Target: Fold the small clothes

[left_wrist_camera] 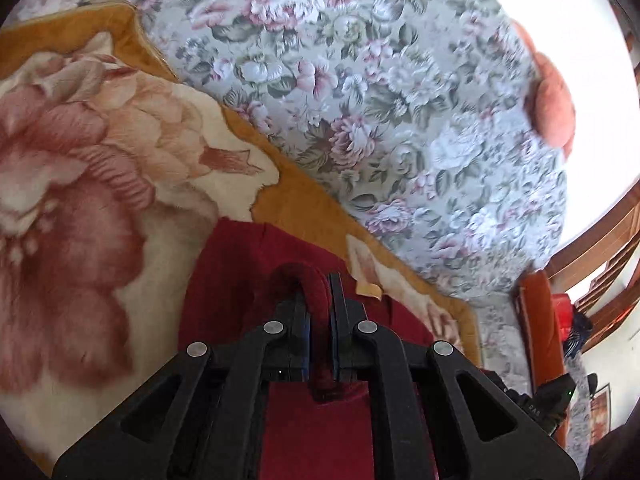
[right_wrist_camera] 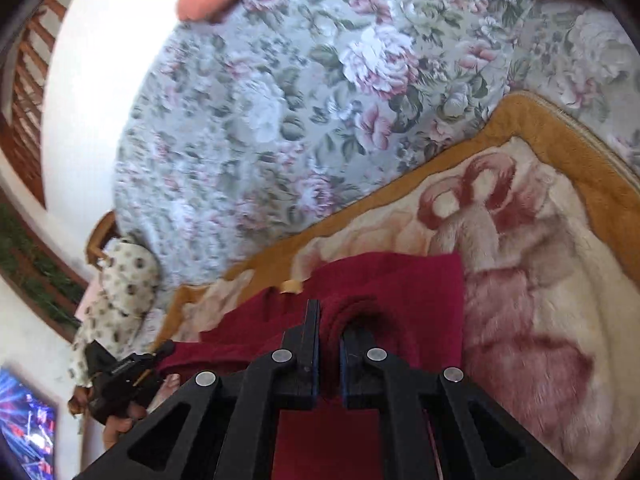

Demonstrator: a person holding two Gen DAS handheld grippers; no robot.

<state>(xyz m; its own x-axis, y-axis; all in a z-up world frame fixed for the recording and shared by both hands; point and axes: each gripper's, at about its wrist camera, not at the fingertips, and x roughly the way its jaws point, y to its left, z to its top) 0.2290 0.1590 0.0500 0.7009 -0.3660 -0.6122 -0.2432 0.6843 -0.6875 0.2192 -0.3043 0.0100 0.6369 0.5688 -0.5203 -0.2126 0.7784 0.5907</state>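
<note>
Nearest: left gripper point(left_wrist_camera: 318, 300), jaws pinching a raised fold of the dark red garment point(left_wrist_camera: 320, 432); right gripper point(right_wrist_camera: 329, 320), jaws likewise pinching it. Garment lies on the plush rose blanket point(left_wrist_camera: 80, 200). Beyond the blanket: floral bedsheet point(left_wrist_camera: 360, 100), orange cushion point(left_wrist_camera: 554, 108).

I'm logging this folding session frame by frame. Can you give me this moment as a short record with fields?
garment: dark red knit garment, partly lifted
left tool: shut on a bunched fold of the garment
right tool: shut on another fold of it
surface under garment: plush blanket with big rose print and tan border
beneath that: floral bedsheet
other: orange-pink cushion at the sheet's far edge
</note>
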